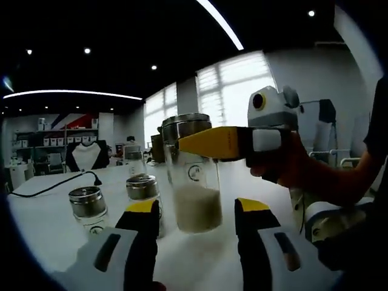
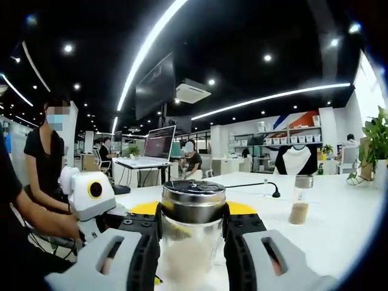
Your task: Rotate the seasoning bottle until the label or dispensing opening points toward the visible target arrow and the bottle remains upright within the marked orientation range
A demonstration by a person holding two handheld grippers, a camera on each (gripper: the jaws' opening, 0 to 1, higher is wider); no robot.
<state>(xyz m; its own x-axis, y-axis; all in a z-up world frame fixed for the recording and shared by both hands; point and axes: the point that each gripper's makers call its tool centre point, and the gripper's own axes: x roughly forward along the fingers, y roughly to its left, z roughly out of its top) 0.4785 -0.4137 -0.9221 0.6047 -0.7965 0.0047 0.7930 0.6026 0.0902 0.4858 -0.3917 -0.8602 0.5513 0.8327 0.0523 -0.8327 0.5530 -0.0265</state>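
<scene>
A tall clear glass seasoning bottle with a steel shaker lid (image 1: 193,176), part filled with white grains, stands upright on the white worktop (image 1: 48,221), held at its neck between the closed yellow-tipped jaws of the right claw (image 2: 192,225), which reaches in from the right in the left gripper view. The left claw (image 1: 197,213) hangs wide open just in front of the bottle, gripping nothing. Two shorter steel-lidded glass jars (image 1: 88,206) sit beside it, near a black cable (image 1: 54,185). Farther off, a small shaker of brown seasoning (image 2: 299,208) stands alone.
</scene>
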